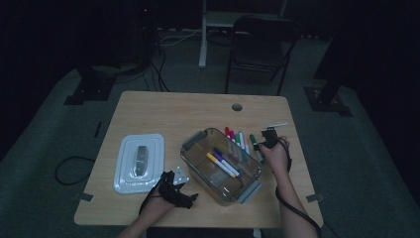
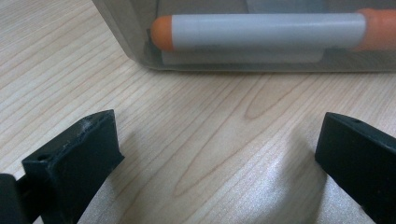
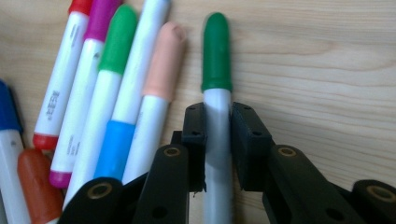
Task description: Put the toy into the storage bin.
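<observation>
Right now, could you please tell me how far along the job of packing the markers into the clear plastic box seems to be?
Done: two markers, a yellow-capped one and a purple-capped one, lie inside the clear plastic box. In hand: the right gripper is shut on the dark-green-capped white marker, which lies on the wooden table. Left: the row of markers beside the box, and the white lid. The left gripper rests open.

You're over a pale wood-grain table (image 2: 196, 140), smooth with a soft sheen. Your matt black plastic pads (image 3: 245, 140) pinch a glossy green-capped marker (image 3: 217, 93). The clear bin (image 1: 218, 171) looks like smooth plastic.
</observation>
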A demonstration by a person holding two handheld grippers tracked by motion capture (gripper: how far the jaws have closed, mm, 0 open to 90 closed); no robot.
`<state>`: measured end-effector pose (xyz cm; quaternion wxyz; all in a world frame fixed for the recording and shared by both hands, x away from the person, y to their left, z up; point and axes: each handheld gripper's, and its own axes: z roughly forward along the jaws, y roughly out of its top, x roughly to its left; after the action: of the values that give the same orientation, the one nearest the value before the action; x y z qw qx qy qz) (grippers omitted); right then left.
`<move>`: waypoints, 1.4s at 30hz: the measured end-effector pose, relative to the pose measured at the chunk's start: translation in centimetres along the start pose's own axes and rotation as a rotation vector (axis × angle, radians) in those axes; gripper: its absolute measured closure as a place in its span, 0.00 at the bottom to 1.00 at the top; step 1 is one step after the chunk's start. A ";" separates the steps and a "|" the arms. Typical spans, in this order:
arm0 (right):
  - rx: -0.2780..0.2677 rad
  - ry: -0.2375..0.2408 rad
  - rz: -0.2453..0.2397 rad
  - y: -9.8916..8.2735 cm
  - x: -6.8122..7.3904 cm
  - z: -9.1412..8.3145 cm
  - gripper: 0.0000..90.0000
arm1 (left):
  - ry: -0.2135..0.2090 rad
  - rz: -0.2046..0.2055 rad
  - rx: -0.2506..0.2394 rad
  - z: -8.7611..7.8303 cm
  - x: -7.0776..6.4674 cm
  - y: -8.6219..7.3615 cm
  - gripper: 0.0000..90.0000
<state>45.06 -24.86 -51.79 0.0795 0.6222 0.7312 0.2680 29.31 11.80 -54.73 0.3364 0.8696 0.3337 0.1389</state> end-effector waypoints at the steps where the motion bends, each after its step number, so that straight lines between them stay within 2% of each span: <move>1: -0.012 0.010 0.022 0.0 -0.1 -0.3 0.85 | 0.000 0.000 0.000 0.0 0.0 0.0 0.01; 4: -0.049 0.034 0.038 0.2 -0.2 -1.9 0.85 | 0.000 0.000 0.000 0.0 0.0 0.0 0.01; 9: -0.102 0.090 0.012 1.0 1.1 -5.9 0.85 | 0.000 0.000 0.000 0.0 0.0 0.0 0.01; 14: -0.139 0.147 -0.066 1.5 3.6 -9.4 0.85 | 0.000 0.000 0.000 0.0 0.0 0.0 0.01; 15: -0.146 0.157 -0.076 1.5 4.0 -9.9 0.85 | 0.000 -0.001 0.000 0.0 0.0 0.0 0.01; 23: -0.165 0.280 -0.241 1.3 9.4 -13.1 0.85 | 0.000 0.001 0.001 0.0 0.0 0.0 0.01; 26: -0.153 0.322 -0.298 1.2 11.3 -13.5 0.85 | -0.001 -0.001 0.001 0.0 0.0 0.0 0.01; 29: -0.126 0.345 -0.363 0.9 13.2 -13.3 0.85 | -0.002 -0.001 0.001 0.0 0.0 0.0 0.01; 30: -0.126 0.345 -0.363 0.9 13.2 -13.3 0.85 | -0.002 -0.001 0.001 0.0 0.0 0.0 0.01; 33: -0.052 0.382 -0.433 0.4 15.4 -11.7 0.85 | -0.001 -0.001 0.001 0.0 0.0 0.0 0.01; 37: 0.012 0.418 -0.462 -0.4 17.2 -9.9 0.85 | 0.000 0.001 0.001 0.0 0.0 0.0 0.01; 41: 0.080 0.424 -0.483 -1.0 18.5 -8.2 0.85 | -0.001 -0.001 0.002 0.0 0.0 0.0 0.01; 42: 0.080 0.424 -0.483 -1.0 18.5 -8.2 0.85 | -0.001 -0.001 0.002 0.0 0.0 0.0 0.01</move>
<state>36.57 -9.75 -41.32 -0.0378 0.3636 0.8680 0.3359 29.32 11.81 -54.71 0.3358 0.8699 0.3339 0.1380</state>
